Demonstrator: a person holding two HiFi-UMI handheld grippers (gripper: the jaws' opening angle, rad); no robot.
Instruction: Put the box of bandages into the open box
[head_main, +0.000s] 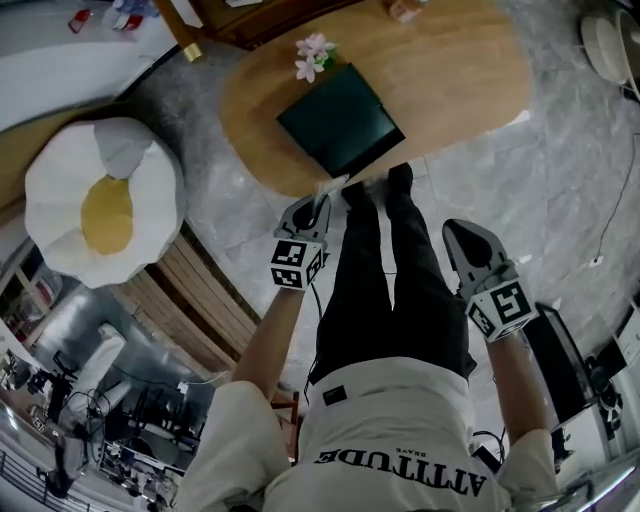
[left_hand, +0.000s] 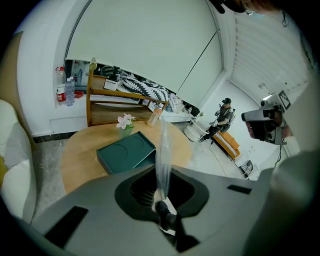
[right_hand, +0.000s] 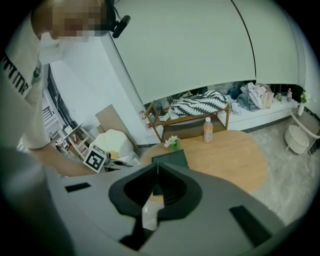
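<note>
A flat dark green box with a round imprint on its top lies on the oval wooden table. I see no box of bandages in any view. My left gripper hangs off the table's near edge, shut on a thin clear plastic strip that sticks out past its tips toward the green box. My right gripper is held lower, beside the person's right leg. Its jaws meet at the tip with nothing between them.
A small vase of pale flowers stands just beyond the green box, and an orange bottle stands further back. A white and yellow egg-shaped cushion is at the left. A wooden rack stands behind the table. The floor is grey marble.
</note>
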